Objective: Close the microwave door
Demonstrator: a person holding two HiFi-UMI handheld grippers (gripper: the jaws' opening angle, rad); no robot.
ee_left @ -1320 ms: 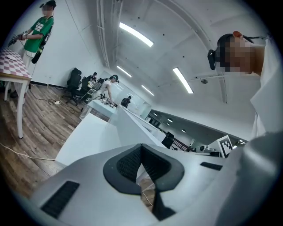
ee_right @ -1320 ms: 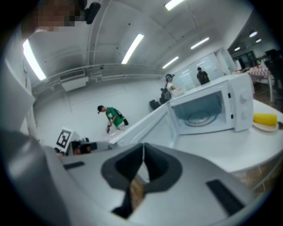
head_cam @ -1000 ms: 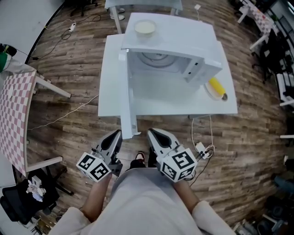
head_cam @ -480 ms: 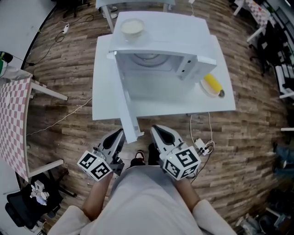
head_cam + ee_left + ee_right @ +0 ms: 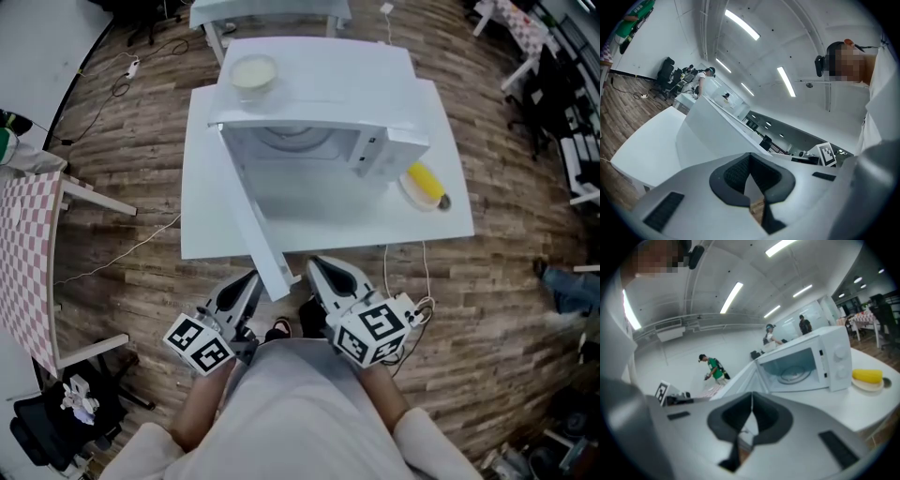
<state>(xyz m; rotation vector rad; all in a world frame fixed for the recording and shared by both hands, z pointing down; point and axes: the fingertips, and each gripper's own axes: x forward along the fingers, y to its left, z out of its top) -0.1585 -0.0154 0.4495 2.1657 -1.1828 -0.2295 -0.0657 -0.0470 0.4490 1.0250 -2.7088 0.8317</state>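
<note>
A white microwave stands on a white table with its door swung wide open toward me. The door's free end lies between my two grippers, just off the table's near edge. My left gripper is left of that end and my right gripper is right of it. Both are shut and hold nothing. In the right gripper view the open cavity with its glass turntable shows past the shut right gripper. In the left gripper view the door rises ahead of the left gripper.
A pale bowl sits on top of the microwave. A plate with a yellow corn cob lies on the table to the microwave's right. A cable hangs off the table by my right gripper. A checkered table stands at far left.
The table and microwave have shifted up and left in the head view, and the door's free end now sits closer between my grippers. Both grippers stay shut.
</note>
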